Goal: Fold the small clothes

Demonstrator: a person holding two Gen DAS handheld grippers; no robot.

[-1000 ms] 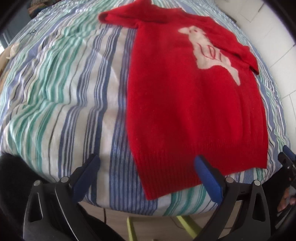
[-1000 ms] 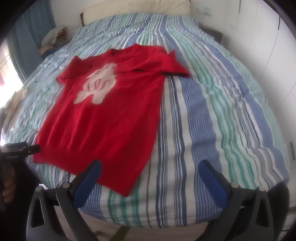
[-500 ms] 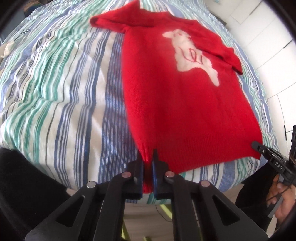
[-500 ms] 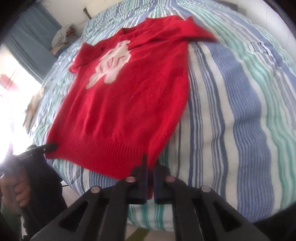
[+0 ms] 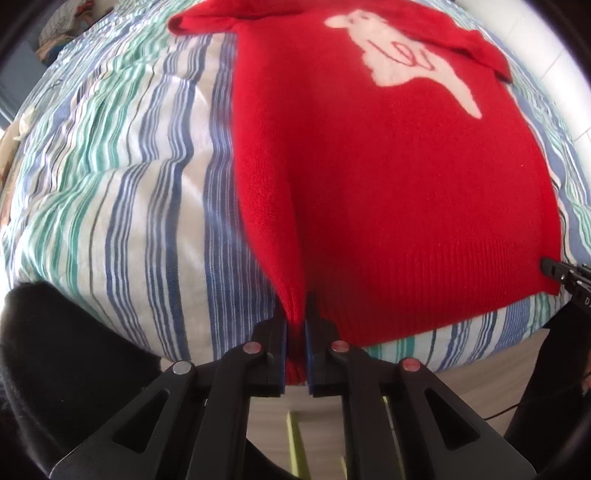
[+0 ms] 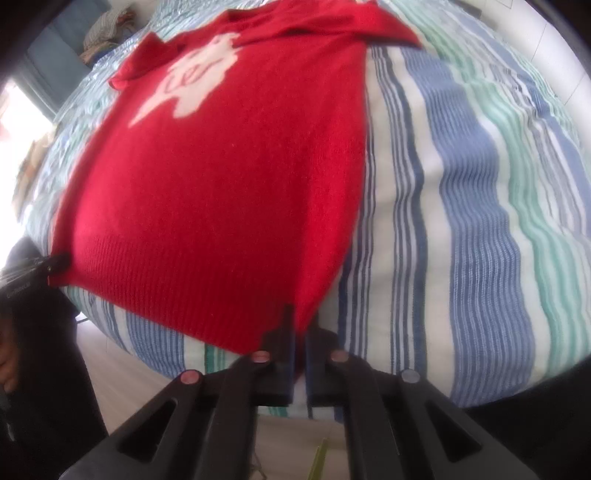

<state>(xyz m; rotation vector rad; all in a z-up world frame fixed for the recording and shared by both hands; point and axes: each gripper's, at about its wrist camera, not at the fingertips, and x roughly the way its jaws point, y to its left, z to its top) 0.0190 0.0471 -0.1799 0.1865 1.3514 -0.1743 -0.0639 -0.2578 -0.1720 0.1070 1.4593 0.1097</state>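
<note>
A small red knit sweater (image 5: 388, 166) with a white animal figure on its chest lies flat on a striped bed, hem toward me. It also shows in the right wrist view (image 6: 229, 192). My left gripper (image 5: 295, 332) is shut on the hem's left corner, which is pulled up into a ridge. My right gripper (image 6: 300, 332) is shut on the hem's right corner. Each gripper's tip shows at the edge of the other view, the right gripper (image 5: 561, 273) and the left gripper (image 6: 44, 266).
The bedspread (image 5: 129, 184) has blue, green and white stripes and also shows in the right wrist view (image 6: 461, 221). The bed's front edge lies just under both grippers, with floor below. A pile of cloth (image 6: 107, 29) sits at the far left of the bed.
A second ago both grippers were open in front of the hem. They closed on the hem corners, and now the corners are lifted slightly and the cameras sit closer to the sweater.
</note>
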